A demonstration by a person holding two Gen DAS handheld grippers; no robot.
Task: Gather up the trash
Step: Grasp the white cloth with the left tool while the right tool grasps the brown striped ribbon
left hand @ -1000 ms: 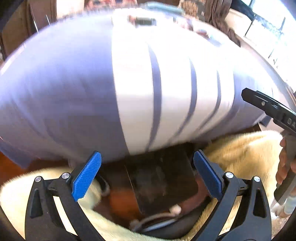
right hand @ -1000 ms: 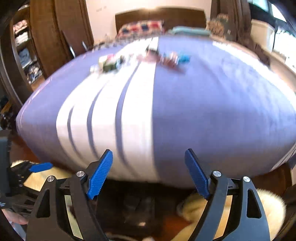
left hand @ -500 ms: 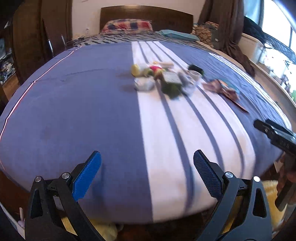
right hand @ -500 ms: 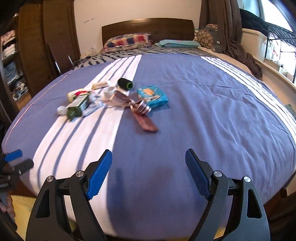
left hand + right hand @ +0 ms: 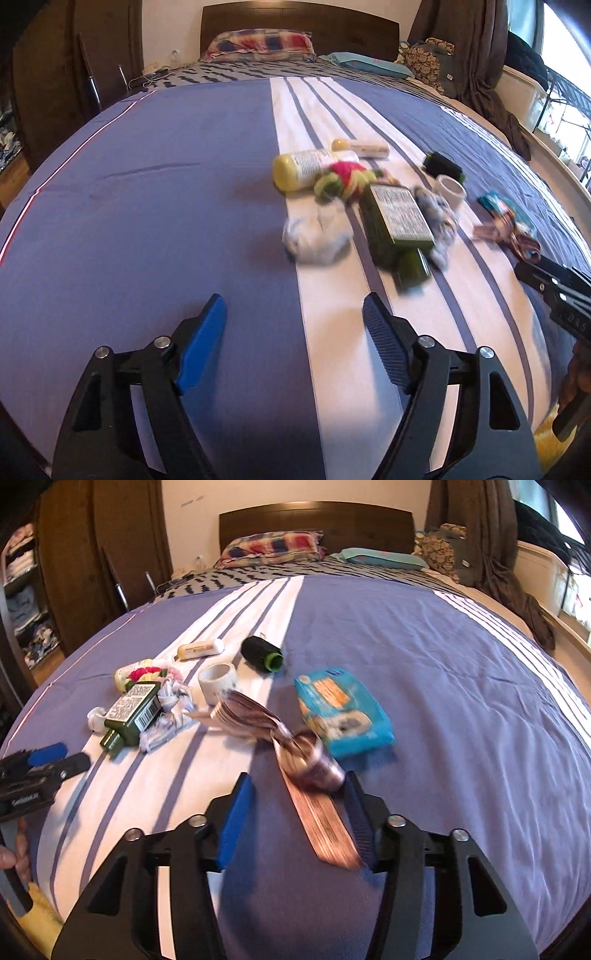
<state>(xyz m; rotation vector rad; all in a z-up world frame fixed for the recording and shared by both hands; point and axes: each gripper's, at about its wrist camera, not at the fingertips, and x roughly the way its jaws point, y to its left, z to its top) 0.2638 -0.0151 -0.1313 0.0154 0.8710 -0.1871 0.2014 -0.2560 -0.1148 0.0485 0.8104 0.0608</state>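
Right tongs (image 5: 299,808): wide, now closer, straddling the brown strip (image 5: 314,775), apparently untouched. Left tongs (image 5: 291,328): wide, nearing the green bottle (image 5: 399,225).

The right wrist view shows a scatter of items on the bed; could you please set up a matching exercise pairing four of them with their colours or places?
Things:
1. wipes packet
2. thread spool
3. rectangular bottle
4. striped ribbon

Descriptions:
a. dark green, white label facing up, lying on the white stripe
b. blue with orange print, lying on the purple part of the bed cover
c. brownish, its near end reaching between the open right gripper fingers
d. black with a green end, lying on its side

Pairs: 1-b, 2-d, 3-a, 4-c
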